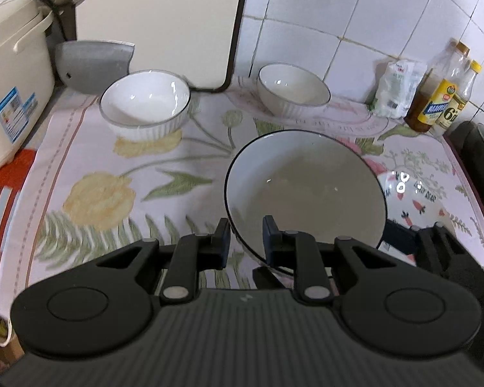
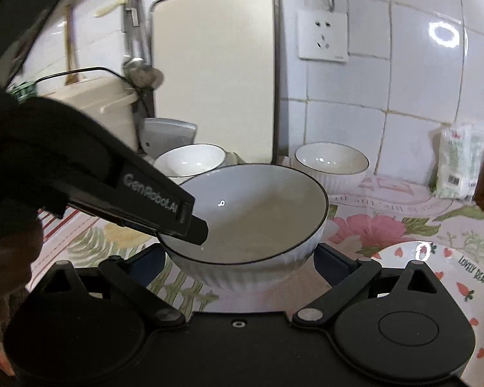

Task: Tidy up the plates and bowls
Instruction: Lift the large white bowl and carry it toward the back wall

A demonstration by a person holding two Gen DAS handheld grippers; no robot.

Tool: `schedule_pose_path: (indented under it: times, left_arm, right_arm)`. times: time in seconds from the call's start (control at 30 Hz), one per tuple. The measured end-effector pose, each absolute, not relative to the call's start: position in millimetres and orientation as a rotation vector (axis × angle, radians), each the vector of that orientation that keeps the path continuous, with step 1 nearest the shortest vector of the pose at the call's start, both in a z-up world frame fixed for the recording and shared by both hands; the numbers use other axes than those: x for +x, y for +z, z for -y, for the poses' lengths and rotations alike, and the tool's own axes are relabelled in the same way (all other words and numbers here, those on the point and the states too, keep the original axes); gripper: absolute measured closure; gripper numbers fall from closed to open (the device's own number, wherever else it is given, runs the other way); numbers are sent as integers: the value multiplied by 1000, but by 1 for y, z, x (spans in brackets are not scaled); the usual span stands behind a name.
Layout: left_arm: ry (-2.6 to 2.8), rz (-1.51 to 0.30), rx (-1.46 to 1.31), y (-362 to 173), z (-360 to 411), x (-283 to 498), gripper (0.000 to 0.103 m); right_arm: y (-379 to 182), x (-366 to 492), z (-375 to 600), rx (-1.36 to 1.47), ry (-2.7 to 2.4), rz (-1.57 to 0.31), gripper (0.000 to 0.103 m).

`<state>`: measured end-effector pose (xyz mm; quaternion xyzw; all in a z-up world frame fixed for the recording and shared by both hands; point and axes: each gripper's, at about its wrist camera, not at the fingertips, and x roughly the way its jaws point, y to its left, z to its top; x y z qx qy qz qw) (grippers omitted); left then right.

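Observation:
A large white ribbed bowl with a dark rim (image 1: 306, 190) (image 2: 255, 216) is held tilted above the floral cloth. My left gripper (image 1: 246, 240) is shut on its rim, one finger inside and one outside; it shows in the right wrist view (image 2: 190, 222) too. My right gripper (image 2: 242, 258) is open, its fingers on either side of the bowl's base. Two more white bowls stand at the back, one at left (image 1: 145, 103) (image 2: 190, 163) and one at right (image 1: 292, 90) (image 2: 332, 164). A patterned plate (image 1: 413, 200) (image 2: 461, 274) lies to the right.
A rice cooker (image 1: 13, 96) stands at the left. A cleaver (image 1: 93, 64) and a white cutting board (image 1: 164, 22) lean on the tiled wall. A bag (image 1: 395, 88) and bottles (image 1: 442, 96) stand at the back right. A dark pot (image 1: 480, 161) sits at the right edge.

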<state>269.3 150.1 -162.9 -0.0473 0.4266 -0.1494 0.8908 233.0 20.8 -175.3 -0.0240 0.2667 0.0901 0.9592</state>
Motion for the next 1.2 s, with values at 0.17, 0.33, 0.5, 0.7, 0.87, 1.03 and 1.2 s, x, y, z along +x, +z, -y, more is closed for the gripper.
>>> schedule_pose_path:
  times: [0.17, 0.33, 0.5, 0.7, 0.87, 1.03, 1.2]
  left_arm:
    - [-301, -907, -122, -169, -156, 253, 84]
    - [-282, -934, -129, -185, -160, 249, 84]
    - [-271, -958, -120, -202, -160, 253, 84]
    - [-274, -998, -104, -213, -157, 261, 84]
    - [-271, -991, -104, -214, -155, 258, 84]
    - [-261, -1037, -134, -218, -152, 257, 85]
    - [-240, -1026, -126, -213, -146, 254, 84]
  right_arm:
    - [-174, 216, -20, -75, 234, -546, 3]
    - [-186, 210, -26, -102, 266, -559, 3]
    - [-204, 212, -26, -80, 278, -581, 3]
    - [-223, 214, -32, -147, 263, -612, 4]
    - [-225, 217, -30, -133, 245, -634, 4]
    - [-229, 217, -36, -185, 219, -696, 4]
    - [-221, 207, -26, -159, 260, -689, 4]
